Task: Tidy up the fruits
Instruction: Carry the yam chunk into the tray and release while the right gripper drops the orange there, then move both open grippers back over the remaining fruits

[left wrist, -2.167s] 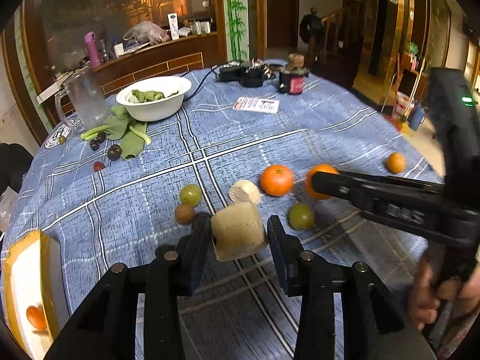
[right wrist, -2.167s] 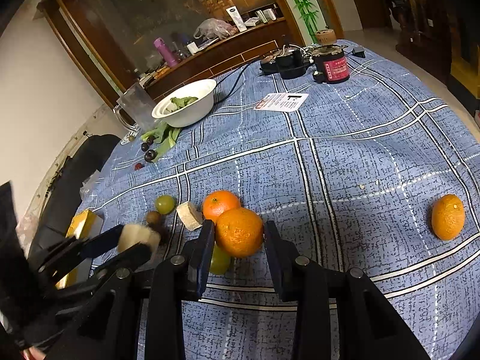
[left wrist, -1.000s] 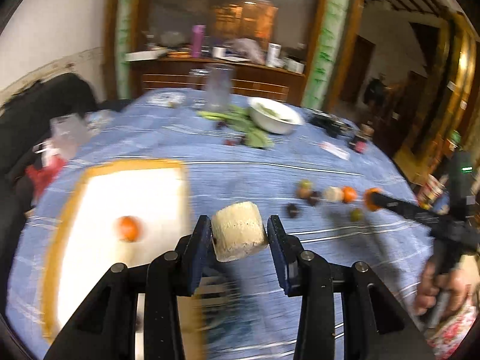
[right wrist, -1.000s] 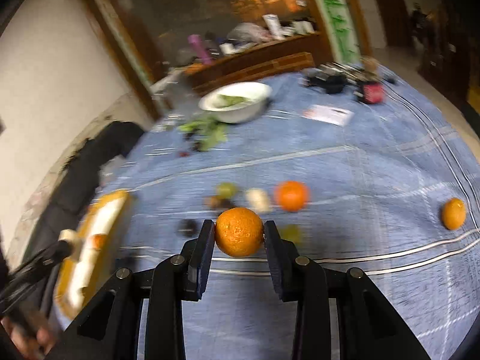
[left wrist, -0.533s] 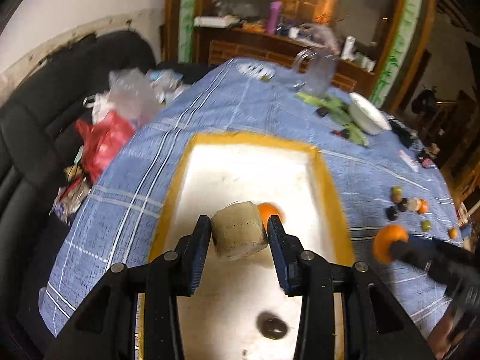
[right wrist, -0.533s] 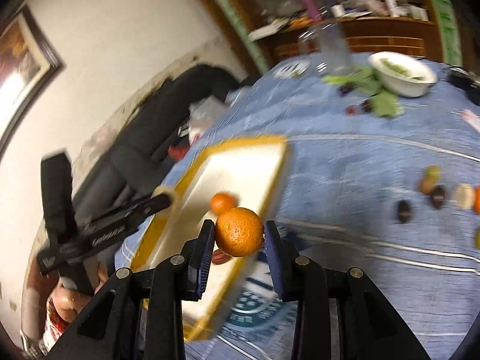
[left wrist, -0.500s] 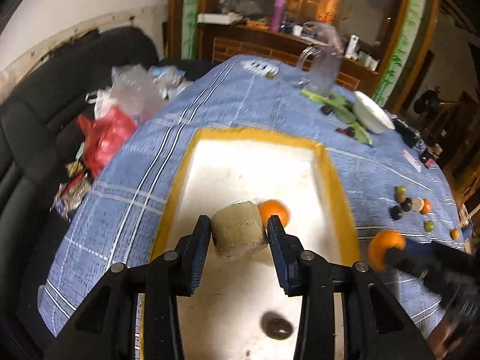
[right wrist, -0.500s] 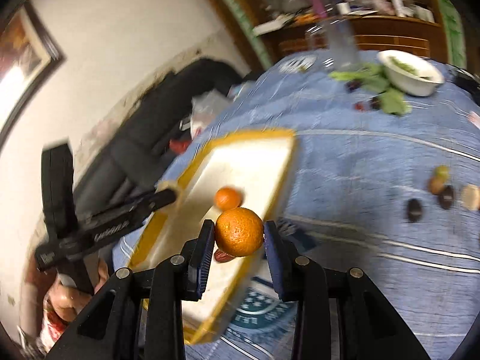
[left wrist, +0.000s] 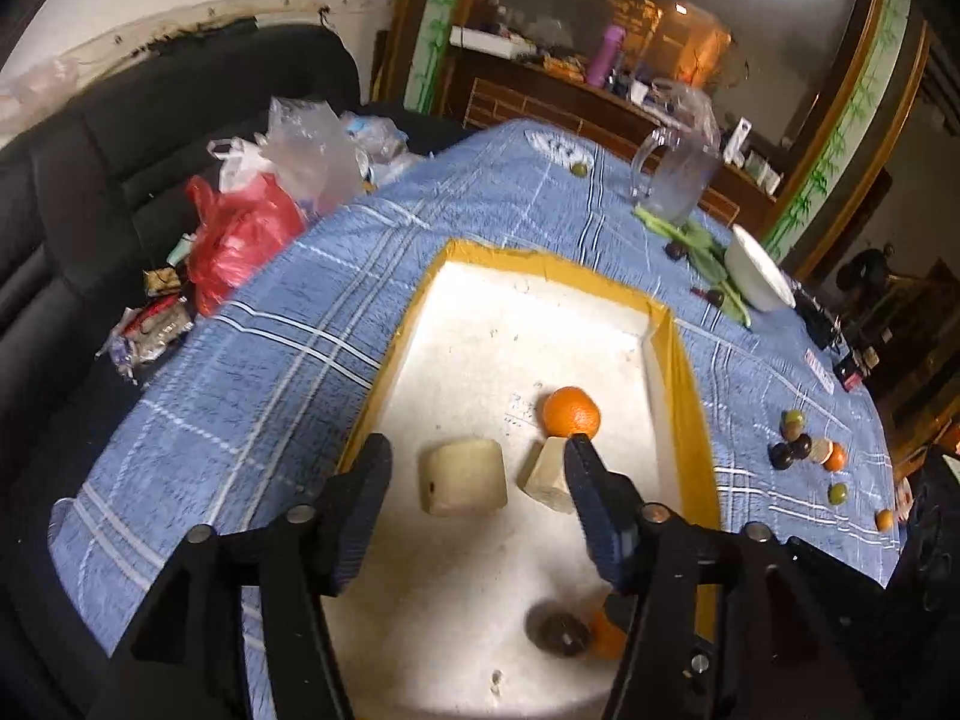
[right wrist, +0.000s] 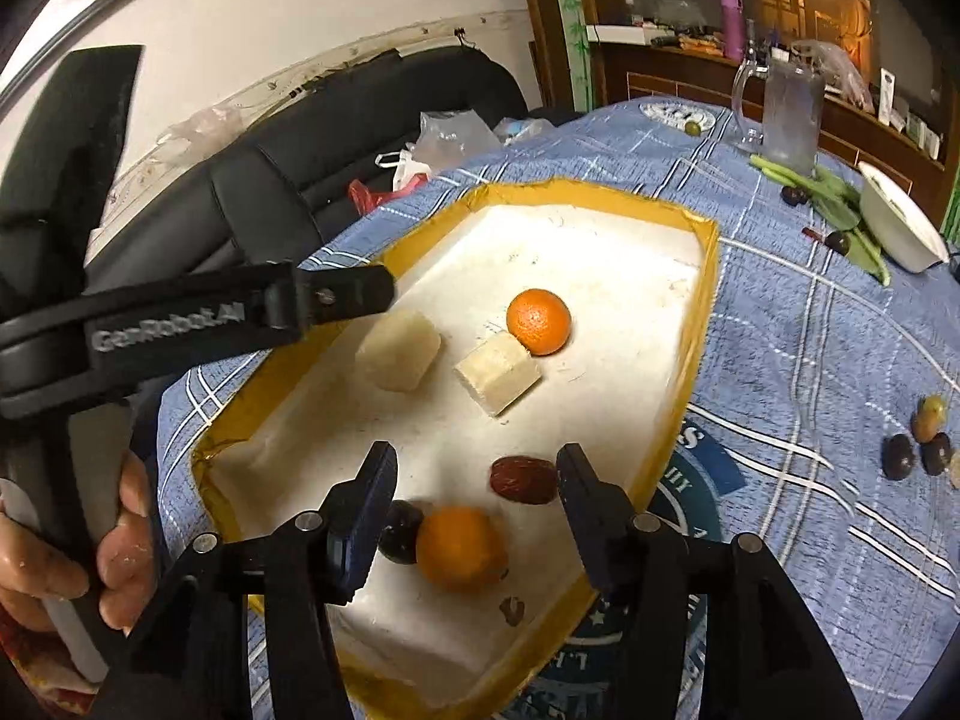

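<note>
A white tray with a yellow rim (left wrist: pixel 681 354) lies on the blue checked cloth. My left gripper (left wrist: pixel 477 456) hangs over it, jaws opening. The pale chunk (left wrist: pixel 462 477) lies free on the tray floor between the fingers, beside a pale wedge (left wrist: pixel 543 474) and an orange (left wrist: pixel 571 412). My right gripper (right wrist: pixel 477 462) is over the tray's near end (right wrist: pixel 702 300), jaws opening too. An orange (right wrist: pixel 462 546) rests loose on the tray below them, next to a dark round fruit (right wrist: pixel 399 531) and a red date (right wrist: pixel 522 480). Several small fruits (left wrist: pixel 804 450) stay on the cloth.
A white bowl (left wrist: pixel 759 276) with greens and a glass jug (left wrist: pixel 678 174) stand at the table's far side. Plastic bags (left wrist: pixel 240 228) sit on a black sofa to the left. A hand (right wrist: pixel 120 540) holds the left gripper's handle at the tray's left.
Both grippers carried their loads from the table's middle to the tray. Both have now opened: the pale chunk and the orange have dropped onto the tray floor.
</note>
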